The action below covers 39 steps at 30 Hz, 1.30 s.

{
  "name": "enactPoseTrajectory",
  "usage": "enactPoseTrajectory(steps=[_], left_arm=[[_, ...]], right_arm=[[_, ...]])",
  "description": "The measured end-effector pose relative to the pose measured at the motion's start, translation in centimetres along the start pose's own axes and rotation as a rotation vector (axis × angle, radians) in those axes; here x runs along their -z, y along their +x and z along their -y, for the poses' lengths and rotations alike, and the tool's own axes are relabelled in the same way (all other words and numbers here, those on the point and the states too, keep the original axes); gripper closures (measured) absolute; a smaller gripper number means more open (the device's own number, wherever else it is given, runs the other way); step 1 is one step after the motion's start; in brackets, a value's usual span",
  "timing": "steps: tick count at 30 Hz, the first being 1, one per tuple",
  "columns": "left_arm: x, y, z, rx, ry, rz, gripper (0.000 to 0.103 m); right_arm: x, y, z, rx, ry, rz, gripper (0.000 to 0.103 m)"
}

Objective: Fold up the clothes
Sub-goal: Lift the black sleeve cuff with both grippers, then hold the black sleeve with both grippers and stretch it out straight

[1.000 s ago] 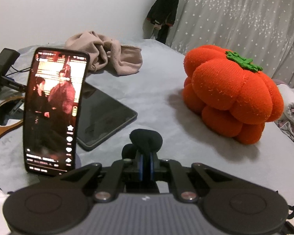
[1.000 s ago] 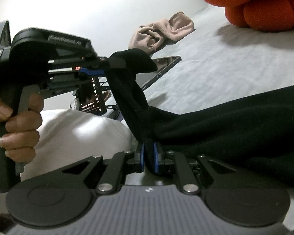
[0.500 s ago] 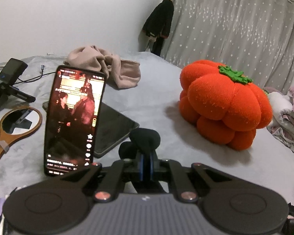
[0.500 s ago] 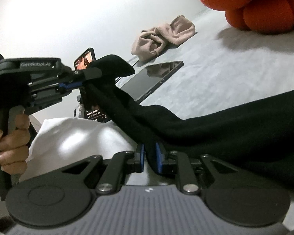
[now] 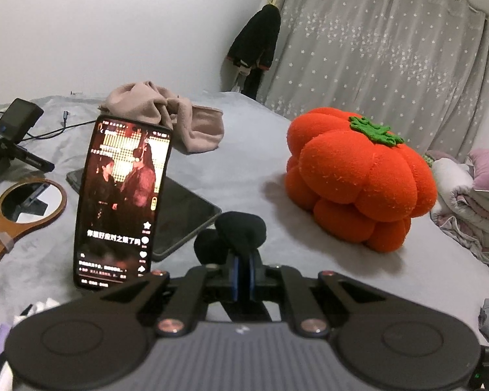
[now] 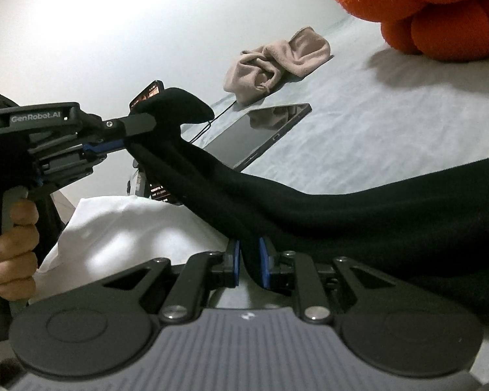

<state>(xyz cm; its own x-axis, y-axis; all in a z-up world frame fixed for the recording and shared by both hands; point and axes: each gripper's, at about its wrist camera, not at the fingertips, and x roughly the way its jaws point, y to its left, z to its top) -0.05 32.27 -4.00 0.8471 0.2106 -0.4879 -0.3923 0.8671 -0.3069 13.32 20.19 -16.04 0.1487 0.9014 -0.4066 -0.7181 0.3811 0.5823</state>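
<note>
Two claws, one black garment (image 6: 358, 215) strung between them above the grey bed (image 6: 391, 130). Left claw (image 5: 243, 262): blue pads pinched tight on a bunched black edge. Right claw (image 6: 249, 265): pads narrowly apart with black cloth clamped between them; the rest drapes toward 3 o'clock. Also counted in the left wrist view: one lit phone (image 5: 122, 202) upright at 9 o'clock, one tablet (image 5: 185, 211), one hand mirror (image 5: 22, 208), one orange pumpkin cushion (image 5: 358, 179) at 2 o'clock, one beige garment (image 5: 169, 117) at 11 o'clock.
</note>
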Motion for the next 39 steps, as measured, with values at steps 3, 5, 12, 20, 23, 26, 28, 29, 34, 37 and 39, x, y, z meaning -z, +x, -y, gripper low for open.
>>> enactPoseTrajectory(steps=[3, 5, 12, 20, 23, 26, 28, 29, 34, 37, 39], left_arm=[[-0.1, 0.1, -0.3, 0.010, -0.016, -0.006, 0.097], [-0.1, 0.0, -0.4, 0.012, -0.017, -0.007, 0.097], [0.0, -0.5, -0.5, 0.009, -0.001, -0.007, 0.097], [0.2, -1.5, -0.8, 0.017, 0.004, -0.004, 0.097], [0.2, -1.9, -1.0, 0.006, -0.009, -0.004, 0.097], [0.3, -2.5, -1.0, -0.016, -0.013, -0.003, 0.097], [0.4, -2.9, -0.9, -0.029, -0.006, -0.002, 0.097], [0.5, -3.1, -0.8, -0.035, 0.000, -0.002, 0.097], [1.6, -4.4, -1.1, -0.067, 0.026, -0.012, 0.097], [2.5, -4.8, -2.0, -0.108, 0.023, -0.030, 0.097], [3.2, -5.0, -2.6, -0.145, 0.027, -0.041, 0.097]], right_arm=[[0.0, 0.1, 0.0, 0.002, 0.001, -0.002, 0.084], [0.0, 0.1, 0.0, 0.001, 0.000, -0.002, 0.084], [-0.1, 0.0, 0.0, -0.004, -0.007, -0.001, 0.084], [-0.1, 0.0, -0.1, -0.002, -0.017, 0.000, 0.084], [-0.2, 0.0, -0.2, -0.004, -0.022, 0.000, 0.084], [-0.3, 0.0, -0.4, -0.010, -0.032, -0.001, 0.084], [-0.3, 0.0, -0.5, -0.012, -0.039, -0.002, 0.084], [-0.4, -0.1, -0.6, -0.013, -0.041, -0.002, 0.084], [-0.5, -0.3, -0.9, -0.013, -0.055, -0.023, 0.084], [-0.7, -0.4, -0.9, -0.029, -0.055, -0.046, 0.083], [-0.9, -0.7, -0.8, -0.070, -0.042, -0.039, 0.083]])
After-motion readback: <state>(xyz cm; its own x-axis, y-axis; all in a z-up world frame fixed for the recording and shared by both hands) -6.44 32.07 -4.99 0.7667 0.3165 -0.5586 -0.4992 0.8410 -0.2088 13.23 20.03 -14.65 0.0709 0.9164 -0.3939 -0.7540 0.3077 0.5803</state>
